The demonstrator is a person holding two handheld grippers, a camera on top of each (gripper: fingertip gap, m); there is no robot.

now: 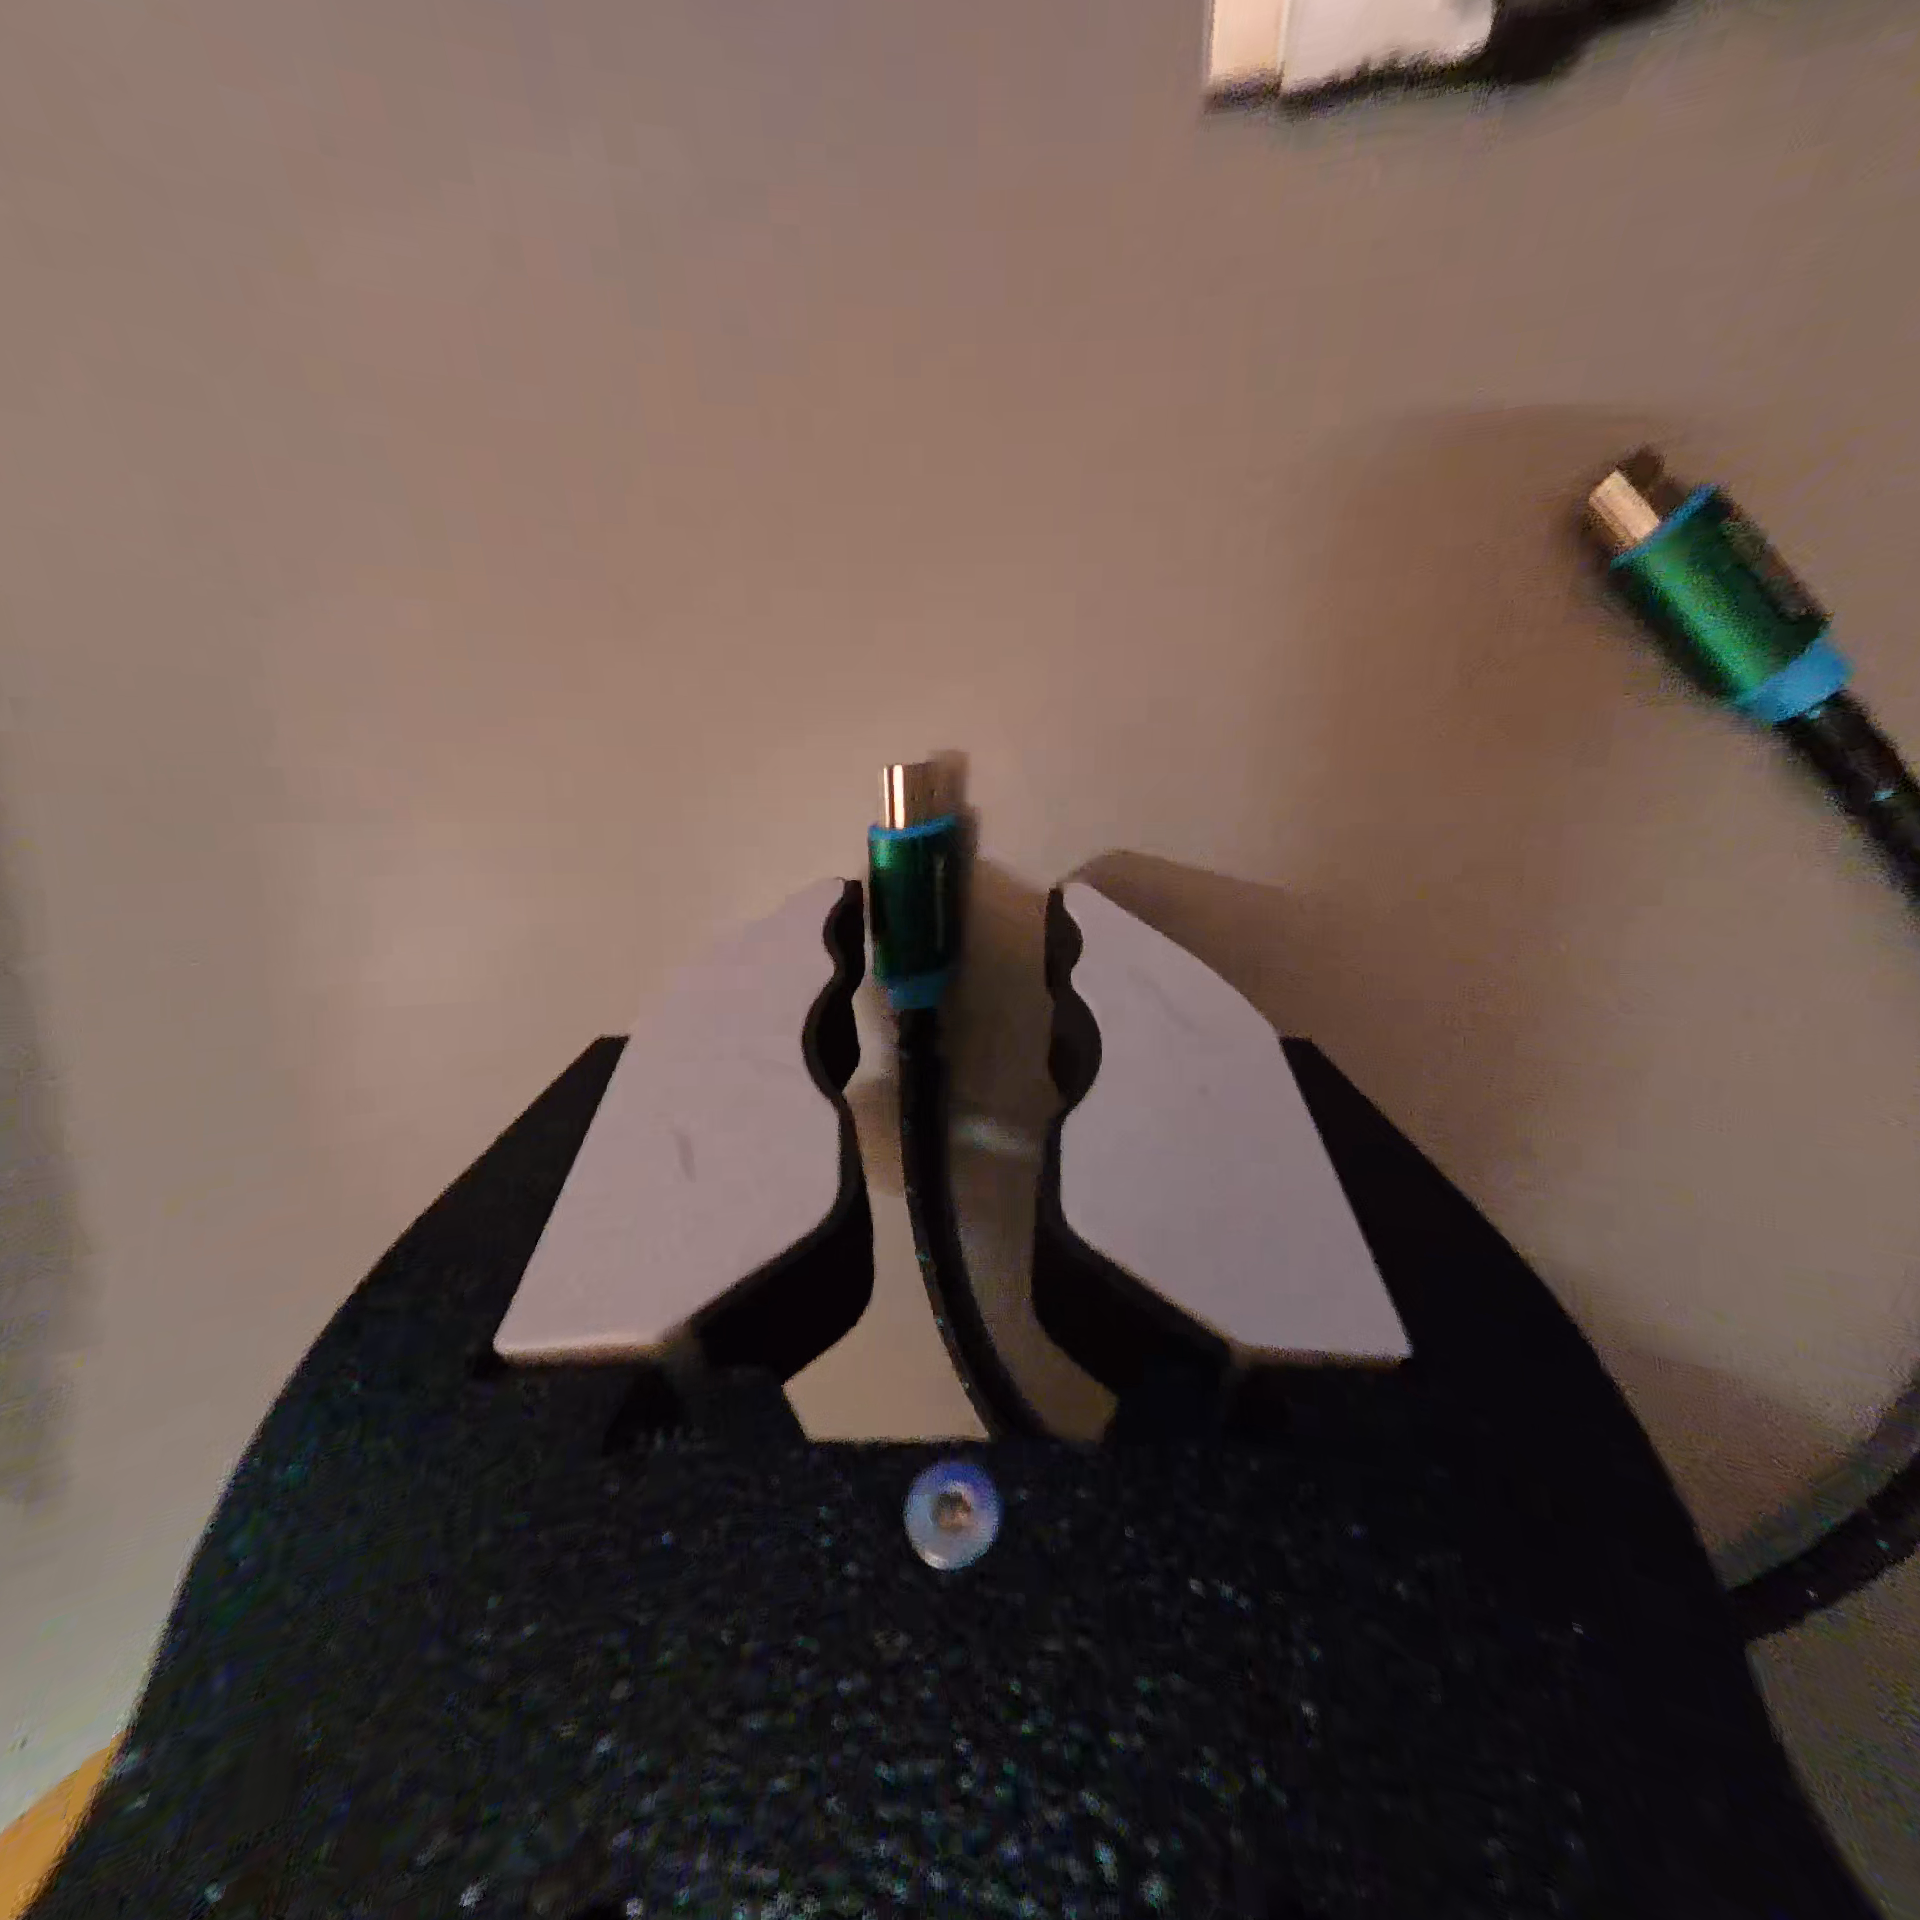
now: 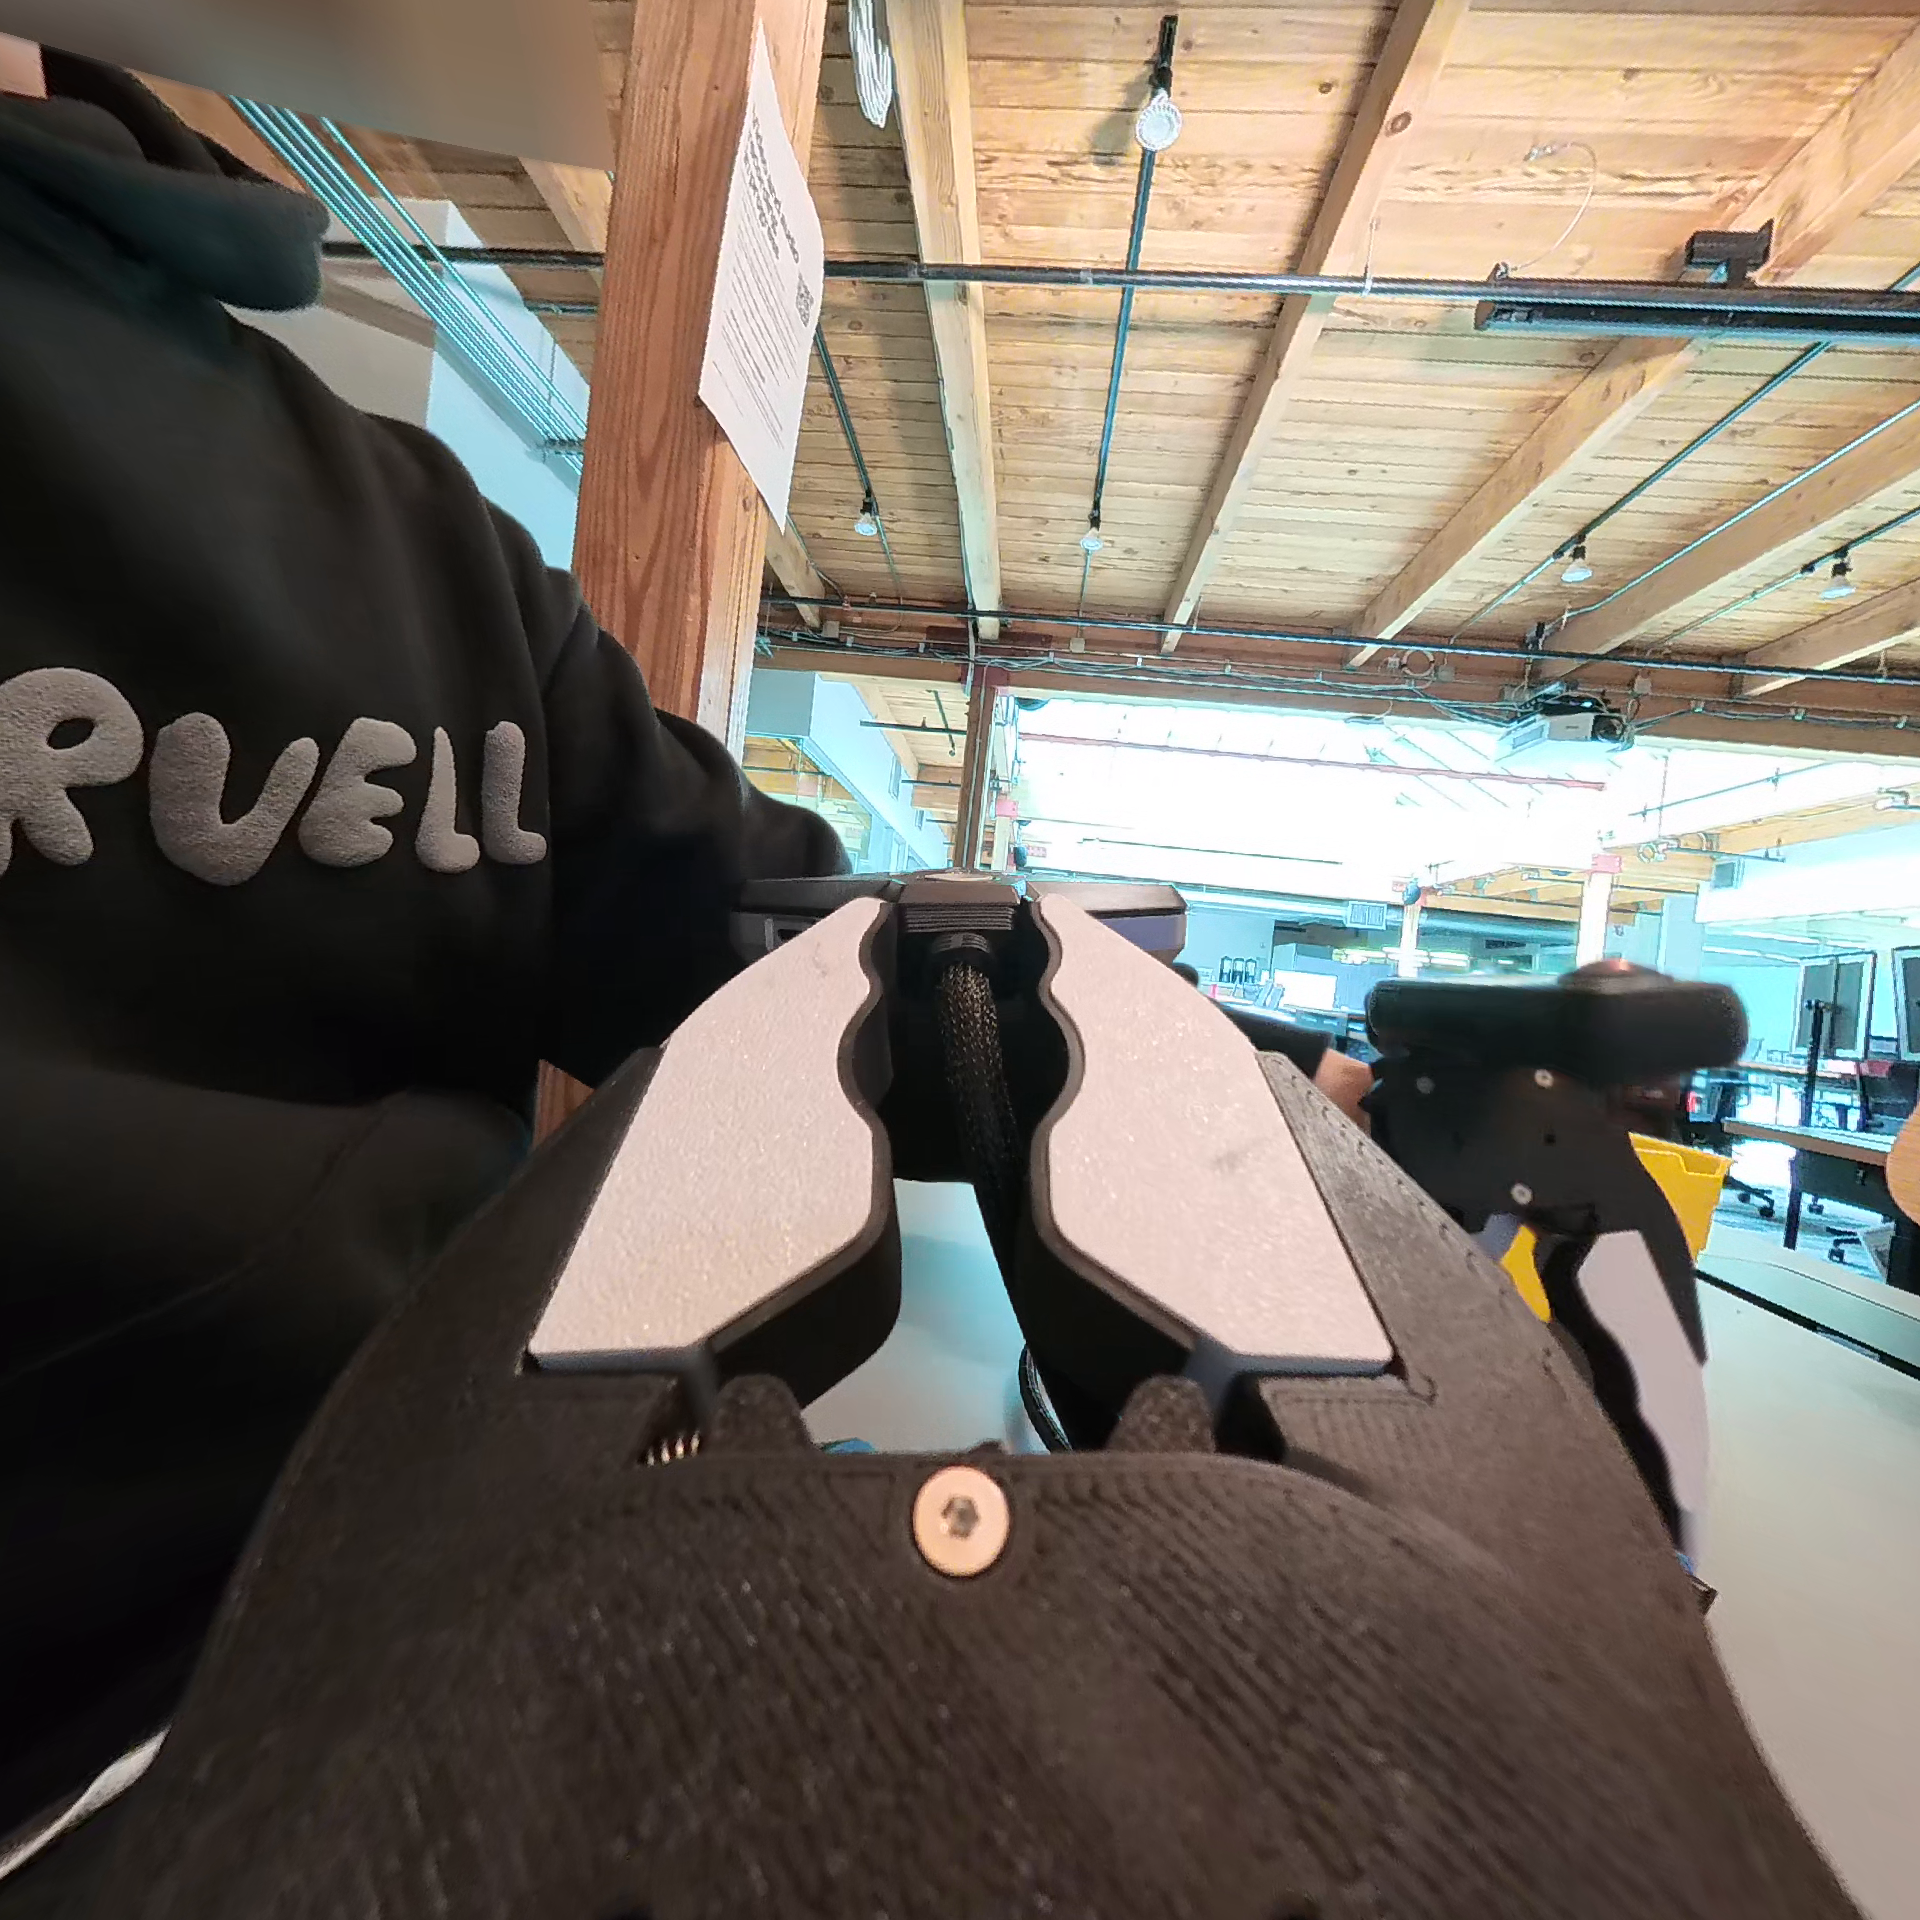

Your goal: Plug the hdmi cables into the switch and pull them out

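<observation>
In the left wrist view, a green HDMI plug (image 1: 916,914) with blue rings and a gold tip lies on the pale table (image 1: 520,520) between my fingers, against the left pad. My left gripper (image 1: 956,904) is open around it, with a gap on the plug's right side. Its black braided cable (image 1: 935,1195) runs back under the gripper. A second green plug (image 1: 1725,603) lies to the right. In the right wrist view, my right gripper (image 2: 958,920) is tilted upward and shut on the ribbed cable end of the flat black switch (image 2: 1132,904). The switch's braided cable (image 2: 971,1049) hangs between the fingers.
A person in a black hoodie (image 2: 260,727) stands close on the left, by a wooden post (image 2: 675,416). The left gripper (image 2: 1558,1122) shows at the right above the white table (image 2: 1818,1455). A yellow bin (image 2: 1673,1184) stands behind it. A white object (image 1: 1351,52) lies at the table's far edge.
</observation>
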